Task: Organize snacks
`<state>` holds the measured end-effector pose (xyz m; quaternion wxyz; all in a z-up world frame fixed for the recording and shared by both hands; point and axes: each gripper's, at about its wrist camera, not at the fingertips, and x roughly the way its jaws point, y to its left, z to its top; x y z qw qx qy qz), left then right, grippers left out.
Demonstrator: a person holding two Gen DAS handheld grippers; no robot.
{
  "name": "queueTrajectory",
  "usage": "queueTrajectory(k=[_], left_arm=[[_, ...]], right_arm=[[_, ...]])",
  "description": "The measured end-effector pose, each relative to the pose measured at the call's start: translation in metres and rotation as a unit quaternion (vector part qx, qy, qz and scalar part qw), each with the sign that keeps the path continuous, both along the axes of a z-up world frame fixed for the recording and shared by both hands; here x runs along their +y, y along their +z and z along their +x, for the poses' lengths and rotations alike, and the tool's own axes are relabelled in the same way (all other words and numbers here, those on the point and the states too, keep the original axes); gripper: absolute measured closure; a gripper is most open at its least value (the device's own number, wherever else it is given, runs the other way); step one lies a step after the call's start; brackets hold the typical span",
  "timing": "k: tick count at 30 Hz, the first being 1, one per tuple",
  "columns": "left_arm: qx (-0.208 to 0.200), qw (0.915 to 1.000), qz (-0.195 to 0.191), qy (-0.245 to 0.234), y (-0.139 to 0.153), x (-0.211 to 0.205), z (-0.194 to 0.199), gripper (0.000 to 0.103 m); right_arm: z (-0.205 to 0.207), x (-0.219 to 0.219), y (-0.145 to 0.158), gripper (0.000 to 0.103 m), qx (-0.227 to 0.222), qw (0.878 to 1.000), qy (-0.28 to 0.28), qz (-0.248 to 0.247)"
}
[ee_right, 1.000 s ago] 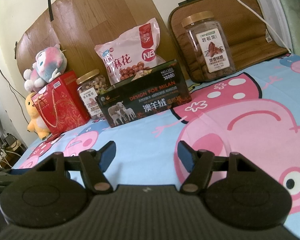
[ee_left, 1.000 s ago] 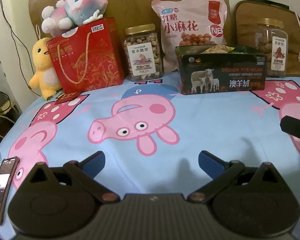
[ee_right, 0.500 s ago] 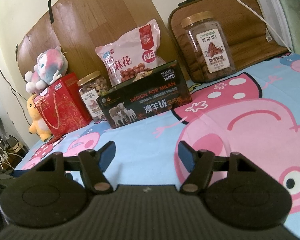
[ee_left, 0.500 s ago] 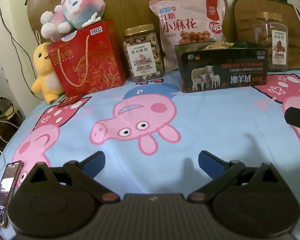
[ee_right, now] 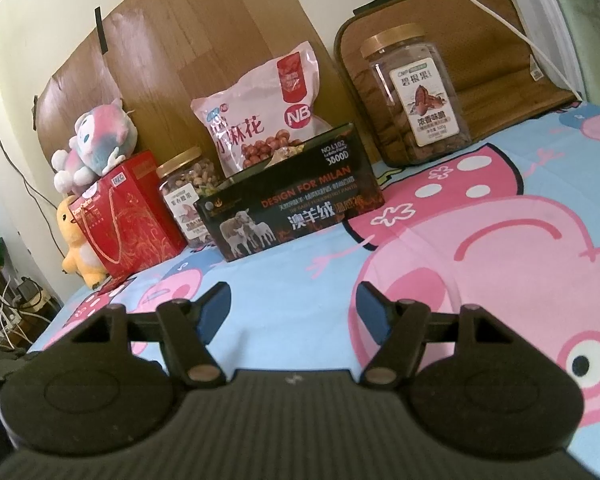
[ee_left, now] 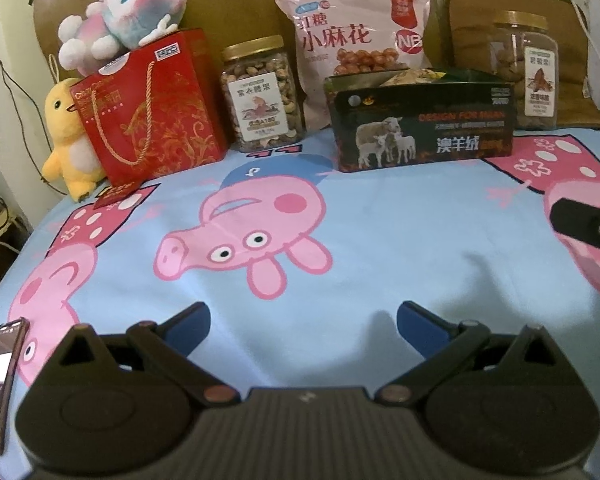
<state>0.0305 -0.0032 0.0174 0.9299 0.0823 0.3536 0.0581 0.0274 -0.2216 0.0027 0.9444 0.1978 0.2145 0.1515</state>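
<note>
A dark open box (ee_left: 420,124) (ee_right: 296,208) with sheep on its front stands at the back of the bed, with small snack packets inside. Behind it leans a pink snack bag (ee_left: 356,44) (ee_right: 260,120). A nut jar (ee_left: 260,92) (ee_right: 186,200) stands left of the box, a pecan jar (ee_left: 530,72) (ee_right: 416,96) right of it. My left gripper (ee_left: 303,330) is open and empty above the sheet, well short of the box. My right gripper (ee_right: 294,310) is open and empty too; part of it shows in the left wrist view (ee_left: 588,226).
A red gift bag (ee_left: 148,108) (ee_right: 128,216) with a pink plush (ee_left: 120,12) on top and a yellow plush duck (ee_left: 66,136) stand at the back left. A phone (ee_left: 0,380) lies at the bed's left edge. A brown cushion (ee_right: 480,40) leans behind the pecan jar.
Both grippers have drifted slightly; the row of snacks sits a little differently in both views. Both stay open and empty. Nothing on the bed has moved.
</note>
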Motion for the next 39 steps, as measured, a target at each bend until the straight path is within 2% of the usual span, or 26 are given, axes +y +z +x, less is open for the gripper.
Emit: queueTrajectory(k=[5,14,20,39], left_arm=[[-0.002,0.9999,-0.005,-0.011,0.007,-0.005,-0.003,0.000],[0.000,0.9996,-0.020,-0.022,0.014,-0.010,-0.011,0.000],[-0.008,0.9997,-0.014,-0.016,0.020,-0.011,-0.016,0.000],[0.000,0.9999,-0.012,-0.007,0.016,-0.011,-0.013,0.000]], right_arm=[[-0.001,-0.004,0.005,0.032,0.012,1.000,-0.010,-0.003],[-0.015,-0.013,0.027,0.031,-0.019,1.000,-0.013,0.010],[-0.020,-0.014,0.030,0.031,-0.024,1.000,-0.011,0.012],[-0.022,-0.015,0.028,0.031,-0.022,1.000,-0.010,0.015]])
